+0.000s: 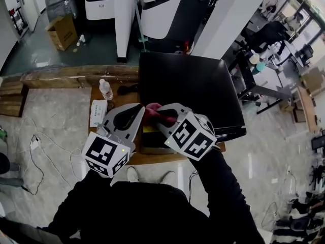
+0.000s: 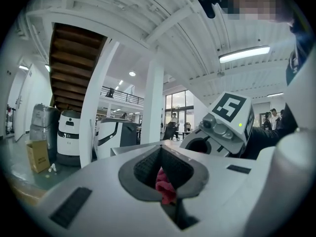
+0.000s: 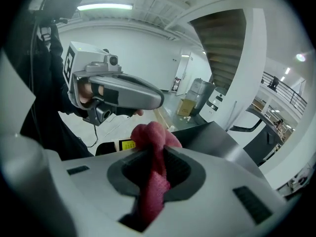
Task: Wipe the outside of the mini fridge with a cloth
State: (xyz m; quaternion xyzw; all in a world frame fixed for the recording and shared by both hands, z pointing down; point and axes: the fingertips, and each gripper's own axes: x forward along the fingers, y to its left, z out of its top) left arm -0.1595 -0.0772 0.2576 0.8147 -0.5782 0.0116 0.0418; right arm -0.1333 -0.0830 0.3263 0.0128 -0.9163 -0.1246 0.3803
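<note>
Left claw (image 2: 160, 157), right claw (image 3: 154, 154), each tight on red cloth (image 3: 152, 131); fridge (image 1: 198, 88) plainest overhead.

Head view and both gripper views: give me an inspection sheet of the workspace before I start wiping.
Surface: wooden platform on a stone floor.
Job's things: black mini fridge on the platform; red cloth bunched between the two grippers.
Clutter: water bottle and white wipes pack, left of the fridge.
Grippers: left gripper and right gripper both shut on the cloth.
Cables: white cable loose on the floor, left.
Surroundings: cardboard box, white column.
</note>
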